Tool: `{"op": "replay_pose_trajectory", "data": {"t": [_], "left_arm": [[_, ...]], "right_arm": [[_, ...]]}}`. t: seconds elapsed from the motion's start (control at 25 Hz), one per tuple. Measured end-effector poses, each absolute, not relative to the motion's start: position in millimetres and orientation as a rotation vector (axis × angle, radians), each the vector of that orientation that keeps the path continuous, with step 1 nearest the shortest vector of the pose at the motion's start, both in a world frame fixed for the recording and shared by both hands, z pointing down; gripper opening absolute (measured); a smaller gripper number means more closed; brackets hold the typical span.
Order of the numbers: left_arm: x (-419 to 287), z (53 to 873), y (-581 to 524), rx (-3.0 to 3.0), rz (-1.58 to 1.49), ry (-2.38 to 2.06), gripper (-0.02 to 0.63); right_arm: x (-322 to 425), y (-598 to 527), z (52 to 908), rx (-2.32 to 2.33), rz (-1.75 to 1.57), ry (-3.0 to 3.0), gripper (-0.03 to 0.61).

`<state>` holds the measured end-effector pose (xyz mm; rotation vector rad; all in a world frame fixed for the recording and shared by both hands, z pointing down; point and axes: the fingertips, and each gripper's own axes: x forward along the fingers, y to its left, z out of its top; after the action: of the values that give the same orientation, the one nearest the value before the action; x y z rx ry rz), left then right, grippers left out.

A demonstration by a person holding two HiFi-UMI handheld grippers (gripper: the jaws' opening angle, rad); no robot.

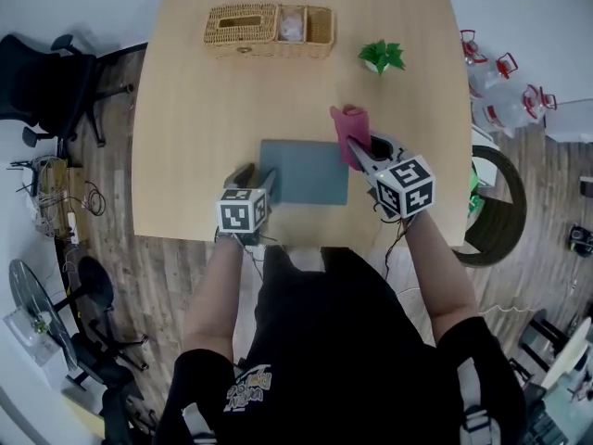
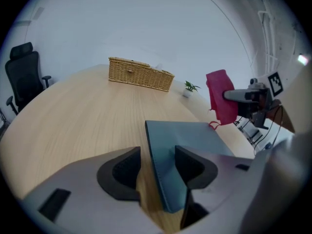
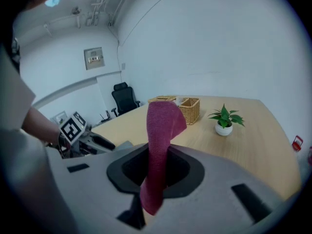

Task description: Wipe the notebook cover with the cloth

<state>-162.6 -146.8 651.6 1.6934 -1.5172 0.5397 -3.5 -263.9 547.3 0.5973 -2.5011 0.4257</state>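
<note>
One fuzzy red cloth (image 3: 161, 126) clamped in right gripper (image 3: 157, 169); flat grey rectangular notebook (image 1: 304, 171).

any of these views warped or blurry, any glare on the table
Head view: wide-angle, the table edges bow, light even, no glare. Left gripper view: fisheye with dark corners, the notebook soft near the jaws. Right gripper view: same fisheye, the cloth slightly blurred up close.
</note>
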Motion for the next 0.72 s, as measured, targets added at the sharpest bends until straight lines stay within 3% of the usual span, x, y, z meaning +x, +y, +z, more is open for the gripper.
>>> {"op": "replay_pose_trajectory", "data": {"t": [0.48, 0.72], "left_arm": [[-166.9, 652.2, -145.9, 1.719, 0.47, -1.486, 0.184], [-168.7, 652.4, -145.1, 1.712, 0.465, -1.48, 0.178]], "right_arm": [[-3.6, -291.5, 572.9, 0.658, -0.235, -2.185, 0.066], [-10.6, -269.7, 613.8, 0.526, -0.193, -2.114, 0.066]]}}
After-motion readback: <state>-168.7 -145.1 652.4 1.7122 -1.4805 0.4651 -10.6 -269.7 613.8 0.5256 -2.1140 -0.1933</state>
